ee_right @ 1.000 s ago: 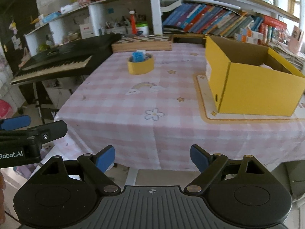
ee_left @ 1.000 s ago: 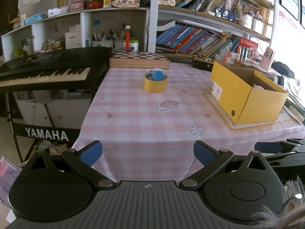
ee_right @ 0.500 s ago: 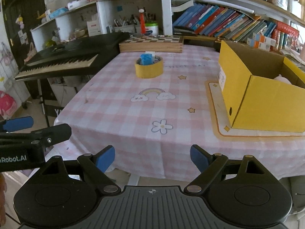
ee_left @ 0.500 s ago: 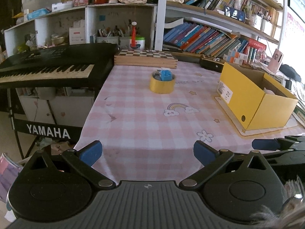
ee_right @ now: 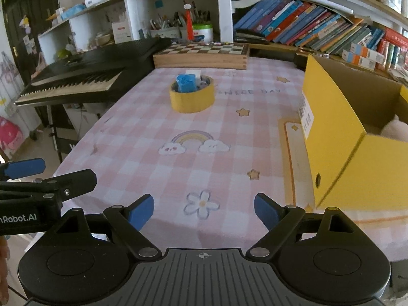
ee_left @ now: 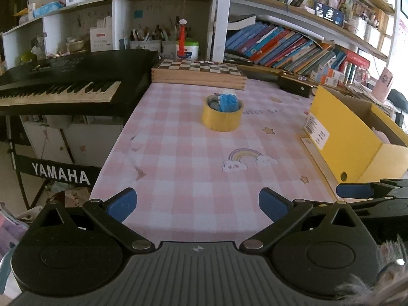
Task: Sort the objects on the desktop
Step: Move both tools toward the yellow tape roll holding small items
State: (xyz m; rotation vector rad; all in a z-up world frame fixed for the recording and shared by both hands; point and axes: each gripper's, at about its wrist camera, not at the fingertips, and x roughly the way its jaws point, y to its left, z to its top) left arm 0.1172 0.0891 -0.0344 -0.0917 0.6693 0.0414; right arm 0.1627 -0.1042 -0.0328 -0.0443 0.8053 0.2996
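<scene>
Sitting toward the far middle of the pink checked tablecloth (ee_right: 142,153), a yellow tape roll (ee_right: 191,99) holds a blue crumpled object (ee_right: 186,83) in its core, with a wooden chessboard box (ee_right: 201,55) behind it and a black Yamaha keyboard (ee_left: 58,86) off the table's left edge. An open yellow cardboard box (ee_right: 339,137) stands at the right. Both the left gripper (ee_left: 195,204) and the right gripper (ee_right: 204,209) hover over the near edge, blue-padded fingers spread wide and empty.
</scene>
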